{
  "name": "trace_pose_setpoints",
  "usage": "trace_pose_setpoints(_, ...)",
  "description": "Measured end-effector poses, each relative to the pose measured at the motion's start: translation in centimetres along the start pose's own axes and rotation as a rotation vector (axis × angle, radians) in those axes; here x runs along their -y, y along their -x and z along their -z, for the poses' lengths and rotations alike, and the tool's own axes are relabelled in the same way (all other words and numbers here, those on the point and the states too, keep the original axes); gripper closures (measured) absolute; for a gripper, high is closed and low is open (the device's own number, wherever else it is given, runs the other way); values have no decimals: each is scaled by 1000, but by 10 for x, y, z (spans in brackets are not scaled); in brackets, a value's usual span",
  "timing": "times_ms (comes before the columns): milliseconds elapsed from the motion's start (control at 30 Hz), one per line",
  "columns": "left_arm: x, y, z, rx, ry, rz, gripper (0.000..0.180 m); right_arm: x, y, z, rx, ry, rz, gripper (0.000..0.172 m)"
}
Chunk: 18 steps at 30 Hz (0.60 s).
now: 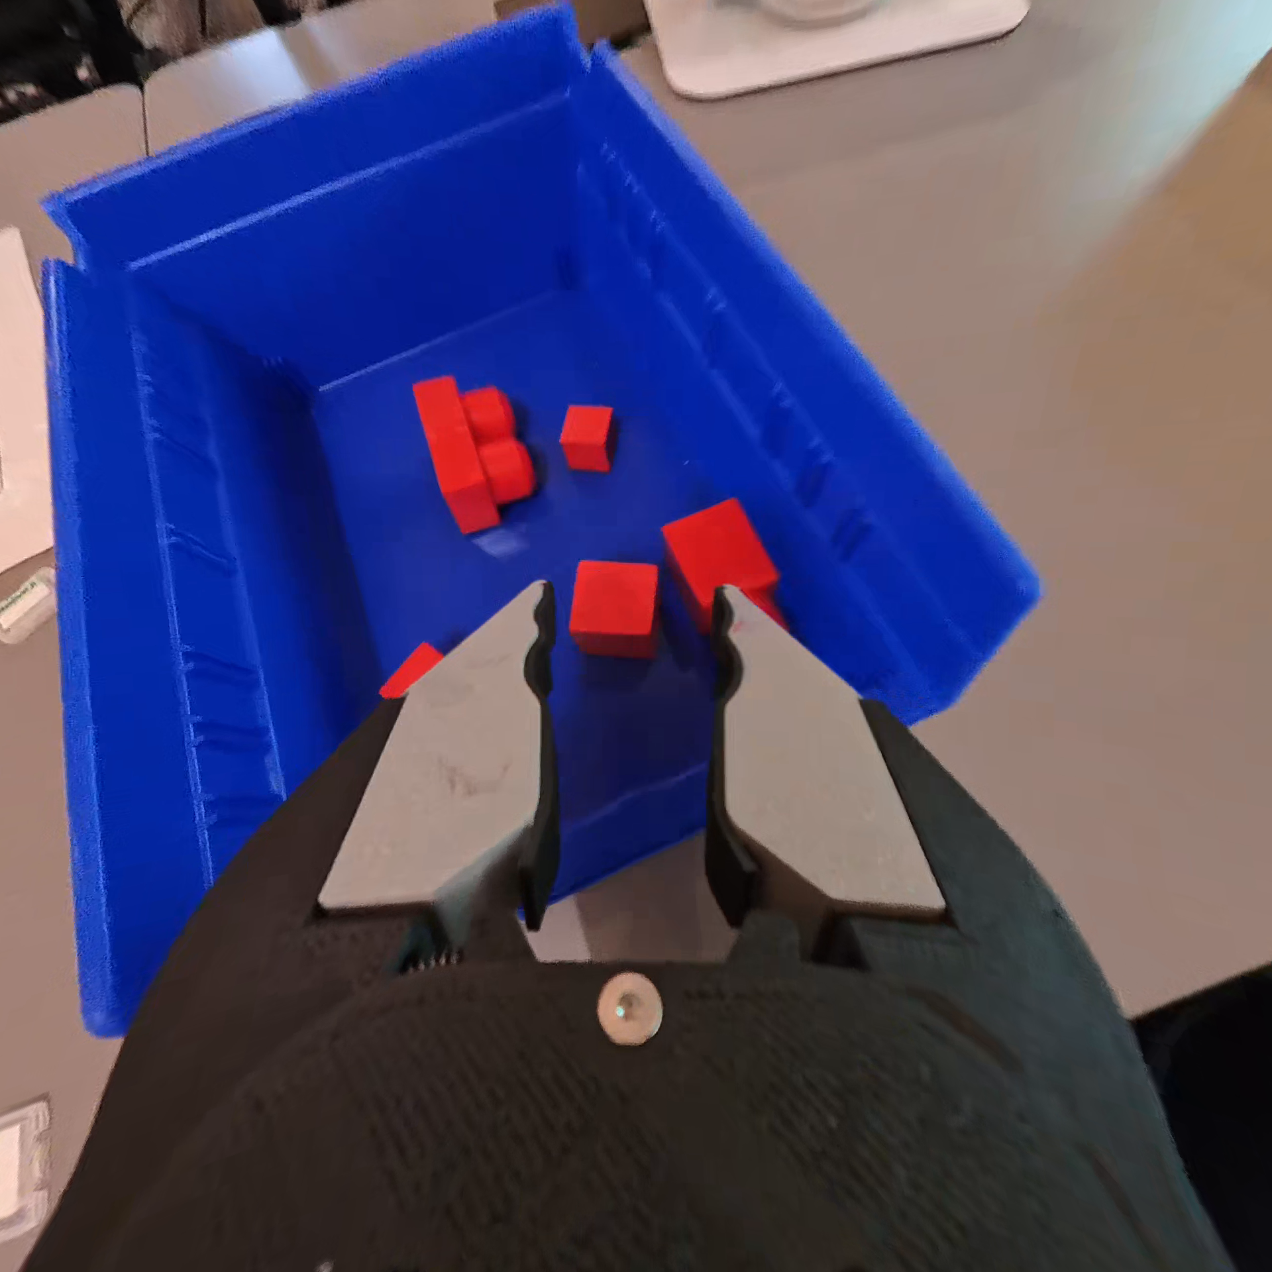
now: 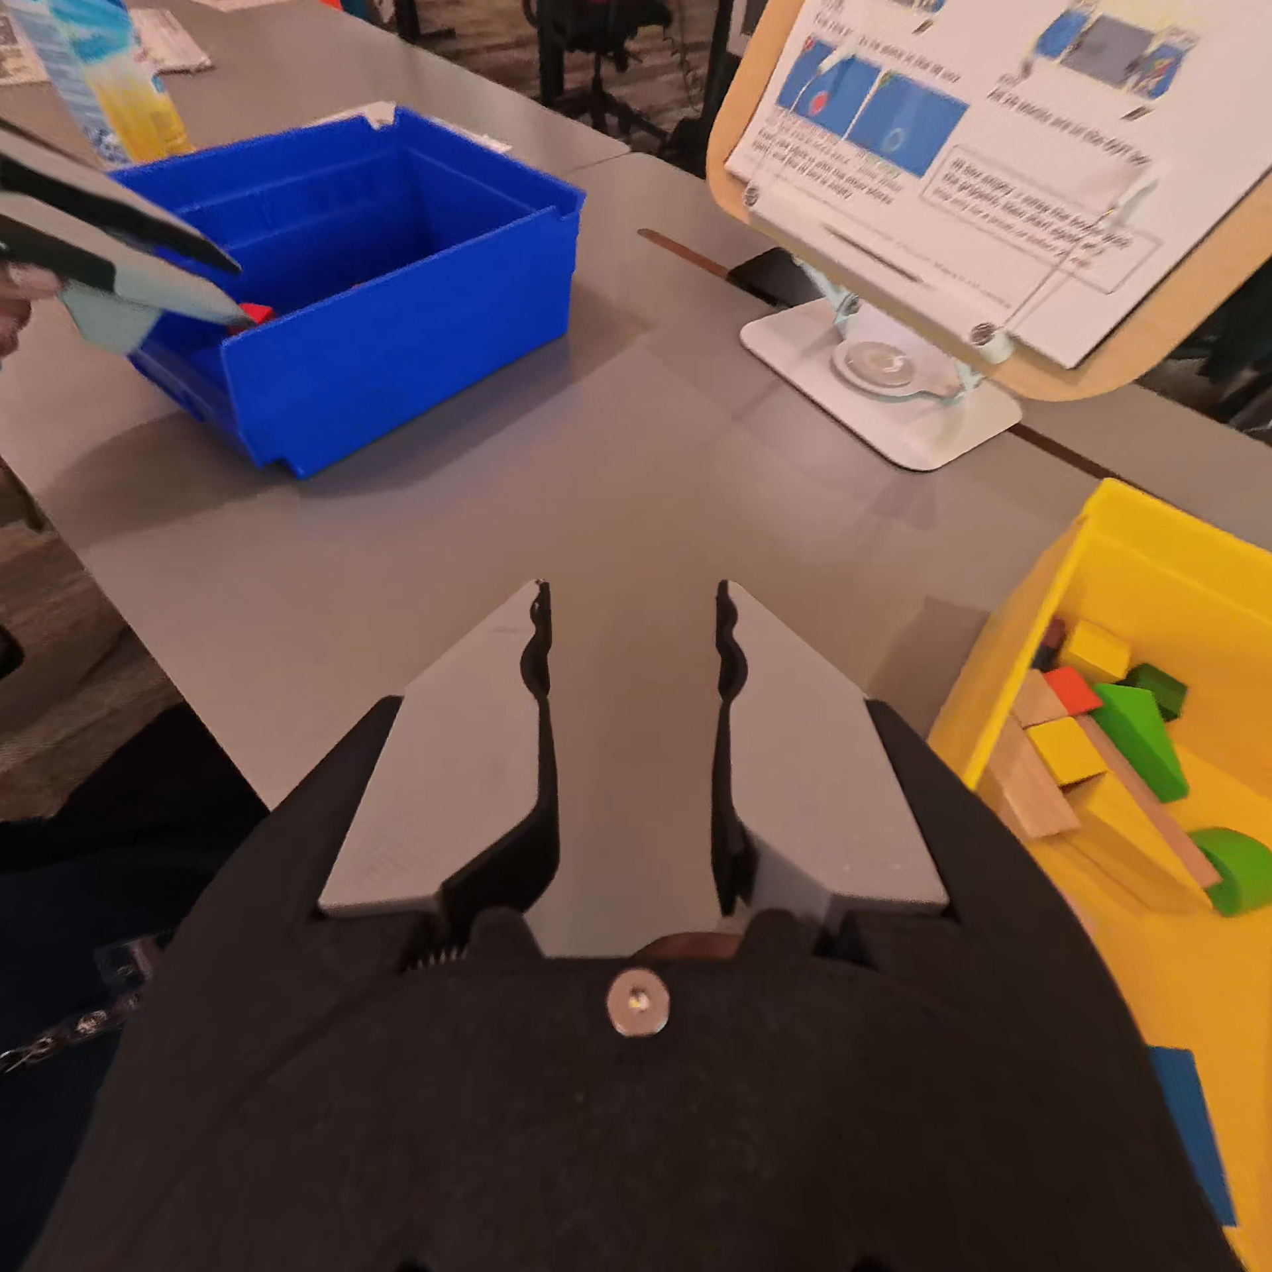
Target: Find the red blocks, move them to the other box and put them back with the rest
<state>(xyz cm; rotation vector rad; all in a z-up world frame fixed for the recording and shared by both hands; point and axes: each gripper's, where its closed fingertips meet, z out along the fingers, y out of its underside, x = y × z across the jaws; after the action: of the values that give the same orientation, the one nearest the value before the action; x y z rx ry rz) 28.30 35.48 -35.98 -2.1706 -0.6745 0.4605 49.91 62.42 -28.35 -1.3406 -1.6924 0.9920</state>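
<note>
The red blocks (image 1: 612,606) lie scattered on the floor of the blue box (image 1: 227,482), a ribbed plastic bin with slotted side walls. They are matte, sharp-edged pieces: a small cube near the middle, a larger cube (image 1: 716,550) just beside it toward the right wall, a smaller cube (image 1: 586,437) farther back, and a long bar (image 1: 451,454) with two rounded pieces (image 1: 499,440) touching its side. One more red piece (image 1: 413,668) is partly hidden behind a finger.

The left hand-held gripper (image 1: 630,599) hangs over the blue box, jaws parted and holding nothing; the small cube shows in the gap between the grey wedge fingers (image 1: 468,723), with clear space on either side.

The right hand-held gripper (image 2: 630,592) is likewise parted and bare, over the smooth grey surface (image 2: 619,447). Beside it stands the yellow box (image 2: 1019,661), holding green, yellow, orange and plain wooden blocks (image 2: 1129,743). A printed sheet on a stand (image 2: 963,138) stands farther back.
</note>
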Motion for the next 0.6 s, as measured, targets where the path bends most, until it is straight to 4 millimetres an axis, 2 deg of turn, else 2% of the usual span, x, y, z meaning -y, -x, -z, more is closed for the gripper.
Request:
trace_pose_setpoints(67, -8, 3, -11, -17, 66, -25, 145, 0, 0, 9, 10, -6, 0, 126)
trace_pose_setpoints(167, -24, 5, -24, -56, 206, -66, 148, -2, -4, 18, 3, -9, -11, 126)
trace_pose_setpoints(233, -22, -3, -30, -143, 219, -41, 152, -4, -5, 23, -1, -8, -9, 126)
trace_pose_setpoints(400, -19, 2, -42, -160, 222, -16, 164, -5, -9, 30, -24, -7, 7, 126)
trace_pose_setpoints(600, -20, -7, -41, -172, 250, -65, 153, 6, -7, 31, -11, -35, 12, 126)
